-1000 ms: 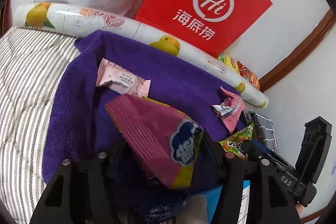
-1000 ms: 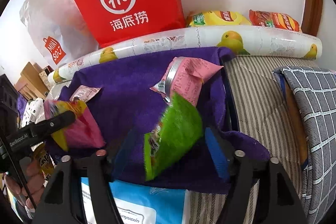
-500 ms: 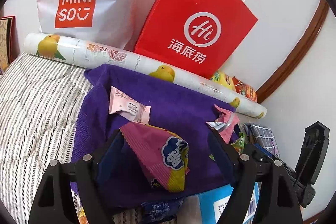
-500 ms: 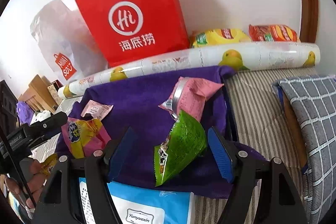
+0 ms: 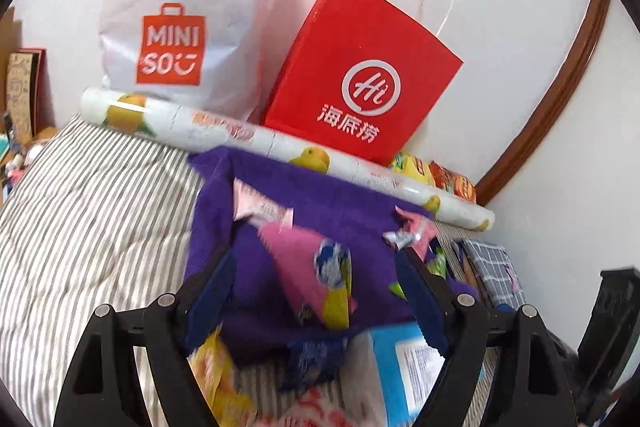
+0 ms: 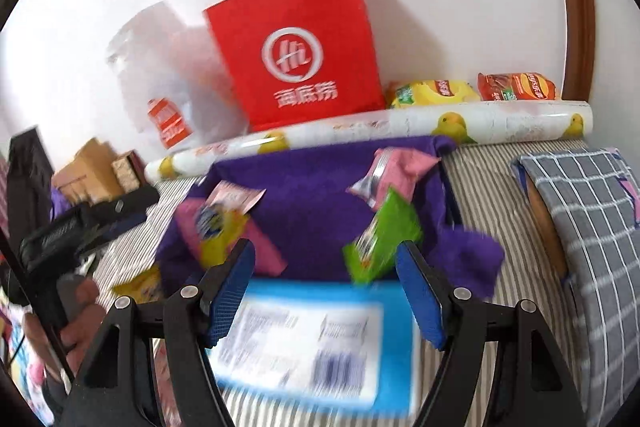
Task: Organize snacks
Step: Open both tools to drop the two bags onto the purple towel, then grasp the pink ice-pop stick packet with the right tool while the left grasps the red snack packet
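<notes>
A purple towel [image 5: 320, 211] [image 6: 312, 195] lies spread on the striped bedding. On it are a pink-and-yellow snack bag [image 5: 316, 279] [image 6: 224, 227], a small pink packet [image 5: 260, 207] [image 6: 236, 197], a pink wrapper with a silver end [image 5: 412, 233] [image 6: 392, 175] and a green packet [image 6: 380, 239]. My left gripper [image 5: 316, 303] hangs open above the towel's near edge, clear of the pink-and-yellow bag. My right gripper [image 6: 326, 291] is open too, its fingers apart from the green packet. In the right wrist view a hand holds the left gripper [image 6: 80, 227] at the far left.
A red paper bag [image 5: 360, 79] and a white shopping bag [image 5: 180, 7] lean on the wall behind a fruit-printed roll [image 5: 280, 143]. Yellow [image 6: 434, 93] and red [image 6: 516, 87] chip bags sit beyond it. A blue-and-white pack [image 6: 320, 339] lies in front, a checked pillow [image 6: 584, 227] at right.
The left gripper let go of the pink-and-yellow bag, which now lies on the towel. Both grippers pulled back and up, so the towel and snacks look farther away.
</notes>
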A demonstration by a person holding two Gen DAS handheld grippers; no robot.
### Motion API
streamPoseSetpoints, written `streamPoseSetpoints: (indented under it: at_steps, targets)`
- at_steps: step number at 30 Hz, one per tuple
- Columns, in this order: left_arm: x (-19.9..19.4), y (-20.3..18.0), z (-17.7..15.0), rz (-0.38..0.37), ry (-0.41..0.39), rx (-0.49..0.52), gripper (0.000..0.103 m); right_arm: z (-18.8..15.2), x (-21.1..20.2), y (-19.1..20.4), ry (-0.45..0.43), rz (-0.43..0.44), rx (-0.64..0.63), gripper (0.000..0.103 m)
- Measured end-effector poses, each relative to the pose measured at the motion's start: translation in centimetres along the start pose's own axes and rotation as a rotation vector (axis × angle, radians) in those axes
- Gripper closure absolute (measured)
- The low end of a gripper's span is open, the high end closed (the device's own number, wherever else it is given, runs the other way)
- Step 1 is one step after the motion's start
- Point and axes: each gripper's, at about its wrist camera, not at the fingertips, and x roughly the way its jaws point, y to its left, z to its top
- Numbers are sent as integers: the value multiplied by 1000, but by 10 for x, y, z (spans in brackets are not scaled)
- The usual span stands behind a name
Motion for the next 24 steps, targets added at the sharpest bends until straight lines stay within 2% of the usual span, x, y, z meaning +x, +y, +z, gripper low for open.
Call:
streamPoseSetpoints:
  at_steps: [3, 5, 8, 12, 17, 21, 24]
  targets:
    - [-20, 7, -10, 23, 22, 0, 22, -24, -22, 17, 10, 13, -24, 32]
    - [-34, 11, -18, 47, 34, 14, 22, -43, -34, 27, 33, 33, -28, 41]
    - [-54, 14, -30, 79, 45, 42, 22, -70, -47, 44, 68, 79, -41, 48]
    - [-75, 19, -46, 109, 60, 61, 22, -101, -58, 68, 108, 123, -113, 49]
    - [-100, 29, -66, 81, 68, 50, 22, -128, -55, 83, 196, 234, -170, 49]
    - [-109, 34, -75, 82, 76, 52, 22, -137, -44, 91, 233, 233, -213, 49]
    - [-113, 34, -79, 89, 82, 66, 22, -146, -31, 97, 280, 186, -272, 49]
